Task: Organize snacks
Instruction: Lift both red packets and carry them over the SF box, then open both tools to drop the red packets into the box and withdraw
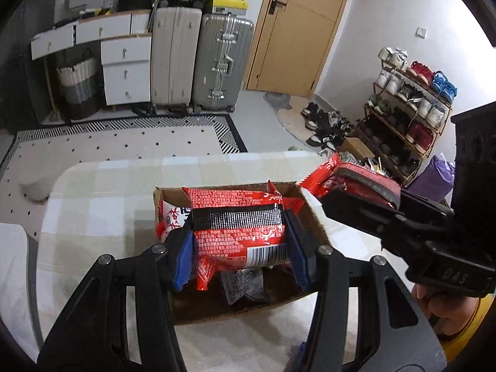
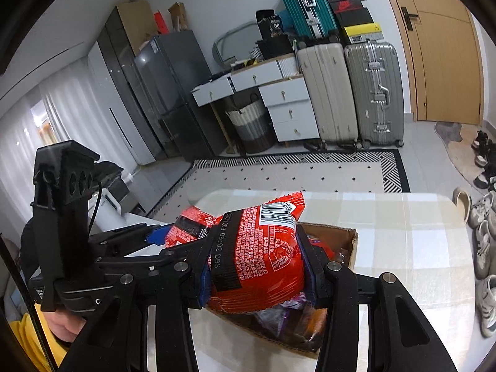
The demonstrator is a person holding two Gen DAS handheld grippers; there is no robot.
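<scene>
My left gripper (image 1: 240, 248) is shut on a red snack packet (image 1: 238, 232) with a black band and barcode, held over an open cardboard box (image 1: 316, 214) on the checked table. A white-and-red packet (image 1: 172, 217) and a silvery wrapper (image 1: 245, 285) lie in the box. My right gripper (image 2: 255, 266) is shut on another red snack packet (image 2: 263, 254), above the same box (image 2: 347, 241), which holds dark and purple wrappers (image 2: 279, 313). In the left wrist view the right gripper (image 1: 356, 198) with its packet (image 1: 350, 176) is at the box's right side. The left gripper (image 2: 155, 235) shows at left in the right wrist view.
The checked tablecloth (image 1: 102, 192) covers the table around the box. Beyond are a patterned rug (image 1: 124, 142), white drawers (image 1: 124, 71), two suitcases (image 1: 198, 59), a wooden door (image 1: 297, 24) and a shoe rack (image 1: 409, 108). A fridge (image 2: 167, 93) stands far left.
</scene>
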